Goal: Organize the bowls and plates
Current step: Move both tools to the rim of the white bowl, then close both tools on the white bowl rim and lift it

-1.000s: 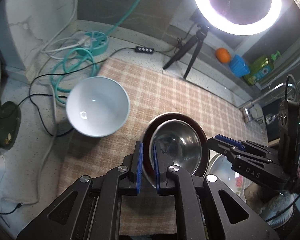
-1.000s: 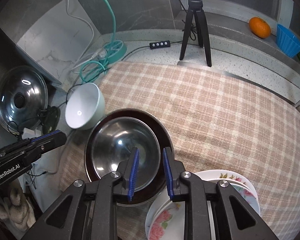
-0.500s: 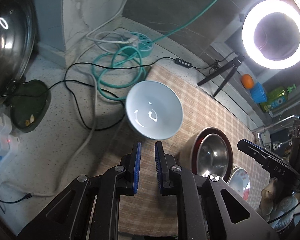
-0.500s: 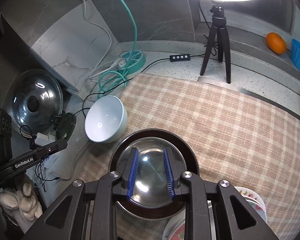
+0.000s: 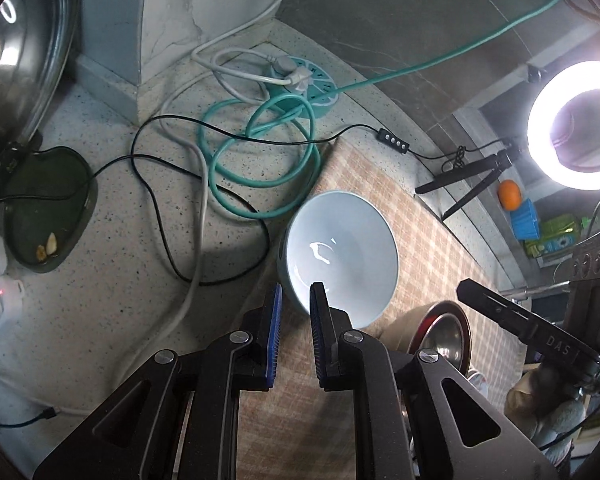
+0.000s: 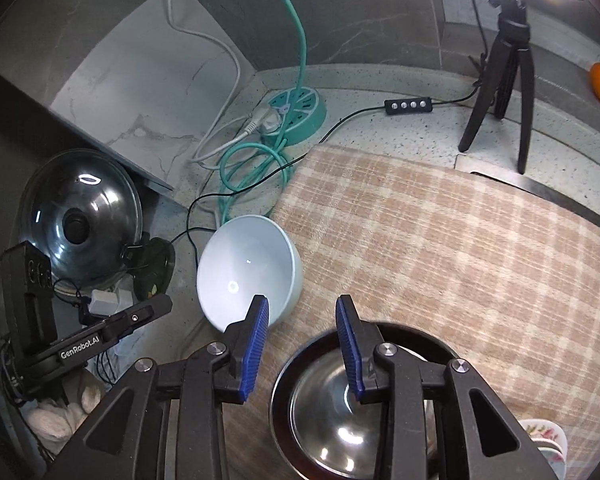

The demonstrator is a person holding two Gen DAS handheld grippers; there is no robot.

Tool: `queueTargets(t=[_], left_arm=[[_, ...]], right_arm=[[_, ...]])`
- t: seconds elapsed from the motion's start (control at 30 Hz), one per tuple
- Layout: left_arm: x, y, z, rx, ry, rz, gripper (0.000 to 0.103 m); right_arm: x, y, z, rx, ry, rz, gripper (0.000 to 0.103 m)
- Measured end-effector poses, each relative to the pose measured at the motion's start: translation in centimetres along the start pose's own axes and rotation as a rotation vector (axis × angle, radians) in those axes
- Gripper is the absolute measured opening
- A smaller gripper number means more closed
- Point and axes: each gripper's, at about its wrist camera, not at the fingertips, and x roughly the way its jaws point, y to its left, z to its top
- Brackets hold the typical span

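Note:
A pale blue bowl (image 5: 340, 256) stands at the left edge of the checked cloth (image 6: 440, 240); it also shows in the right wrist view (image 6: 248, 268). My left gripper (image 5: 296, 300) is open with its jaws astride the bowl's near rim, not closed on it. A steel bowl (image 6: 352, 432) sits inside a dark brown bowl (image 6: 416, 336) at the front; both show in the left wrist view (image 5: 444, 340). My right gripper (image 6: 302, 312) is open and empty above the cloth between the two bowls. A flowered plate (image 6: 548, 436) peeks in at the lower right.
Teal cable coils (image 5: 260, 152) and a round power strip (image 6: 296, 112) lie behind the blue bowl. A pot lid (image 6: 80, 216) leans at the left, near a dark dish (image 5: 44, 208). A ring light (image 5: 576, 124) on a tripod (image 6: 504, 60) stands at the back.
My left gripper moved from the steel bowl to the blue bowl and opened a little around its rim. My right gripper opened wider and shifted left off the steel bowl.

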Motion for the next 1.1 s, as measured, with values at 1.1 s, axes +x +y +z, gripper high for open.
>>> queueTargets(t=[1.1], left_arm=[[4.9, 0.0, 2.0, 0.006, 0.07, 0.041, 0.008]], right_arm=[[7.7, 0.8, 2.3, -0.015, 0.132, -0.046, 0.008]])
